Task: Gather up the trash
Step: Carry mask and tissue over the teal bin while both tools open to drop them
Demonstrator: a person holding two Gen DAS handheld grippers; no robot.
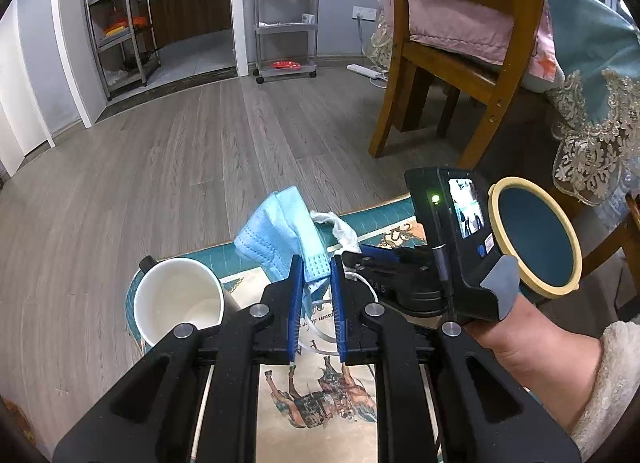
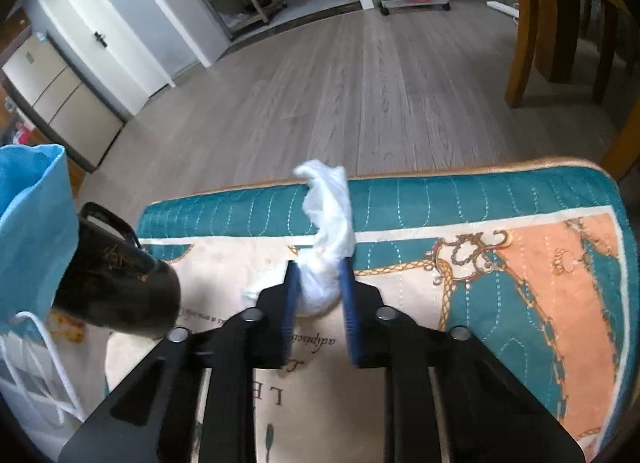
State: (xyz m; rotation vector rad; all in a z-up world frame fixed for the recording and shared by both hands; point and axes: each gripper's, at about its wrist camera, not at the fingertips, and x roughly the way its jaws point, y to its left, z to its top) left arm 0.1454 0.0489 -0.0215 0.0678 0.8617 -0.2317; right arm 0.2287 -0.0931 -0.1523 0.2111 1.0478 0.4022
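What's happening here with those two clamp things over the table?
A person is clearing trash off a quilted table cover with a hand-held gripper in each hand. The left gripper is shut on a blue face mask; the right gripper pinches a crumpled white tissue. A black mug with a white inside lies tipped beside them.

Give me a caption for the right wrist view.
Right gripper pinches a white tissue above the quilted mat, beside a black mug.

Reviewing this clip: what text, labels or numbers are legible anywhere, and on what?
"LE", upside down, large letters: printed table mat.
Italic line on the mat, roughly "adipisci": partly hidden by the right gripper, unsure.
Gold emblem on the black mug: too blurred.
Sticker on the right gripper's camera unit: too small.
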